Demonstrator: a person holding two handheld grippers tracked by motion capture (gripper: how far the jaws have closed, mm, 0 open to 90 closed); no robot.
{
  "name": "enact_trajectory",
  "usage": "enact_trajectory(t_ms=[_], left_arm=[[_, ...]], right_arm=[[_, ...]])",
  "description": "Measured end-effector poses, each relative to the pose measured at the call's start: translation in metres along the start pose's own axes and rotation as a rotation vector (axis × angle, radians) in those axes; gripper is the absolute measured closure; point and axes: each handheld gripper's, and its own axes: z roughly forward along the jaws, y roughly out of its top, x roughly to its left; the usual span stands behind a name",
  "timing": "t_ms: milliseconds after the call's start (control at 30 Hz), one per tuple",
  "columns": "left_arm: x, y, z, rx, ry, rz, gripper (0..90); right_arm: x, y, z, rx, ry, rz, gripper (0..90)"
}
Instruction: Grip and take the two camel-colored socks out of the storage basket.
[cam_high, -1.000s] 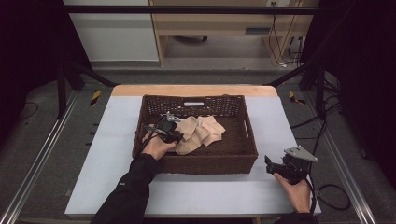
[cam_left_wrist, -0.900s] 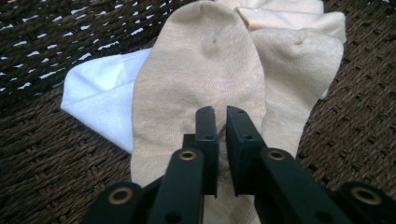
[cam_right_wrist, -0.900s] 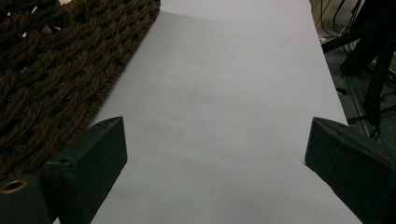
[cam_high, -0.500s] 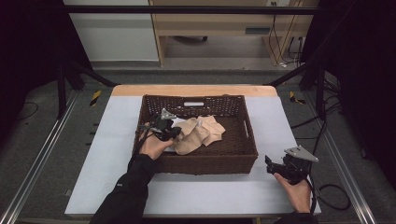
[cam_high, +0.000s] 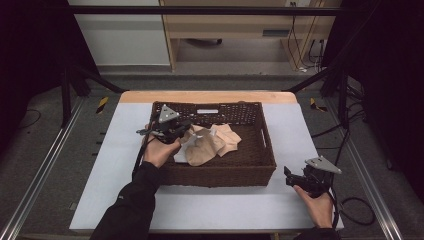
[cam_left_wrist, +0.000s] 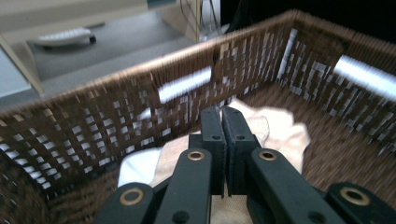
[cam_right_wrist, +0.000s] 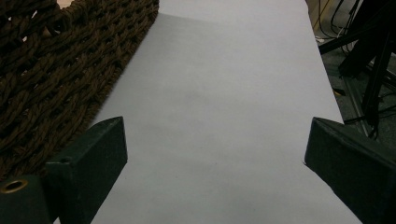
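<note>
Woven dark-brown wicker forms one large rectangular basket (cam_high: 260, 150) sitting at the centre of one pale grey table (cam_high: 220, 210). Inside it lies a rumpled heap of beige cloth (cam_high: 212, 142), with a white piece (cam_left_wrist: 135, 167) peeking out at its near-left edge; how many separate cloths make up the heap cannot be told, at least two by colour.

Two handheld grippers are in use. The left gripper (cam_high: 186, 129) reaches into the basket from its left side, over the heap. In the left gripper view its jaws are pressed together with no gap; no fabric is seen pinched between them, though the cloth lies right beneath and behind the tips, so whether a fold is caught cannot be told. The right gripper (cam_high: 290, 175) rests in the person's hand on the bare table, just off the basket's right front corner, well apart from the cloth. The right gripper view shows its jaws spread wide with nothing between them.

Likely risks, as a judgement: if the left gripper lifts with only a thin fold, or none, the cloth may slip free and drop back. A lift could also drag the whole tangled heap together, or snag fabric on the rough weave of the basket wall and tug the basket across the table.
</note>
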Motion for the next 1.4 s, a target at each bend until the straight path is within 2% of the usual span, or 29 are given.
enact_trajectory(t_ms=[233, 400, 700, 933, 1200, 1400], left_arm=[[0.002, 0.022, -0.028, -0.098, -0.005, -0.023, 88.0], [0.006, 0.03, -0.046, -0.139, 0.002, -0.039, 88.0], [0.012, 0.04, -0.08, -0.201, 0.015, -0.043, 88.0], [0.018, 0.04, -0.104, -0.226, 0.038, -0.026, 88.0], [0.037, 0.031, -0.134, -0.254, 0.078, -0.051, 88.0], [0.053, 0.019, -0.153, -0.271, 0.104, -0.08, 88.0]], right_arm=[[0.0, 0.0, -0.001, -0.004, 0.0, 0.002, 6.1], [0.0, 0.0, -0.001, -0.005, -0.002, 0.001, 6.1], [-0.001, 0.0, -0.001, -0.006, -0.004, 0.001, 6.1], [-0.001, 0.0, -0.002, -0.009, -0.005, 0.004, 6.1], [0.0, 0.0, -0.002, -0.008, -0.005, 0.005, 6.1], [0.0, 0.0, -0.002, -0.007, -0.006, 0.003, 6.3]])
